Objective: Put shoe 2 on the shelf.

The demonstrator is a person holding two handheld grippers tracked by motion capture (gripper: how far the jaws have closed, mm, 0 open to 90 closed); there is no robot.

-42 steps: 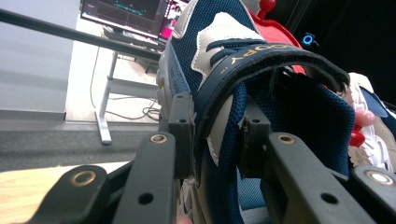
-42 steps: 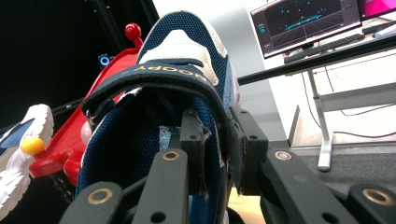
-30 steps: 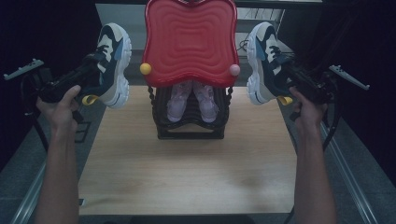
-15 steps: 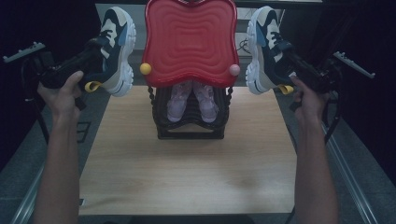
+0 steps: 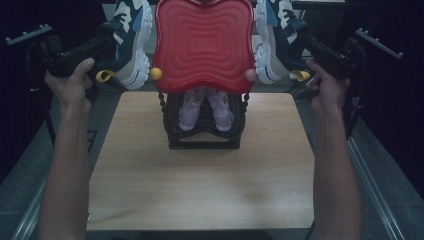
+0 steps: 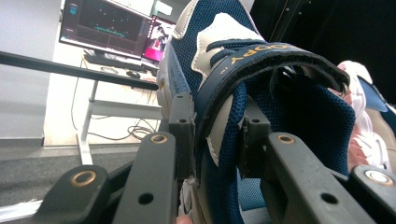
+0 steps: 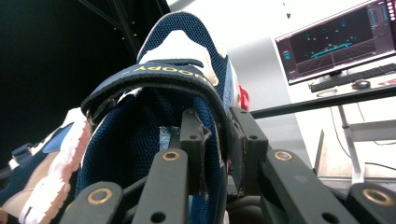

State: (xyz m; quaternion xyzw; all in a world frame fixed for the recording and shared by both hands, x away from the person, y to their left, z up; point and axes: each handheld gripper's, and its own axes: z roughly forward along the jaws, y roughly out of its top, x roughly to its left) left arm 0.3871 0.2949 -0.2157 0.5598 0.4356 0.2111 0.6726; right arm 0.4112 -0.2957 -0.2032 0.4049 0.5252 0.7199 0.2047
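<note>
Two matching navy, white and cream sneakers are held in the air, one on each side of a red wavy-topped rack [image 5: 202,42]. My left gripper [image 5: 107,42] is shut on the collar of the left sneaker [image 5: 131,42], whose navy strap [image 6: 266,53] arches over the jaws. My right gripper [image 5: 300,40] is shut on the collar of the right sneaker [image 5: 272,40], with one jaw inside its navy mesh lining [image 7: 140,140]. A pair of small pink shoes [image 5: 206,107] sits on the black rack's lower shelf [image 5: 202,137].
The rack stands at the far middle of a wooden table [image 5: 200,185]. Yellow [image 5: 156,74] and pink [image 5: 250,75] knobs stick out at the red top's lower corners. A desk with monitors [image 6: 107,23] stands in the background. Metal rails [image 5: 375,190] run along the table's sides.
Both grippers have lifted their sneakers higher and farther from the person, up beside the red top of the rack. Both grips are unchanged.
</note>
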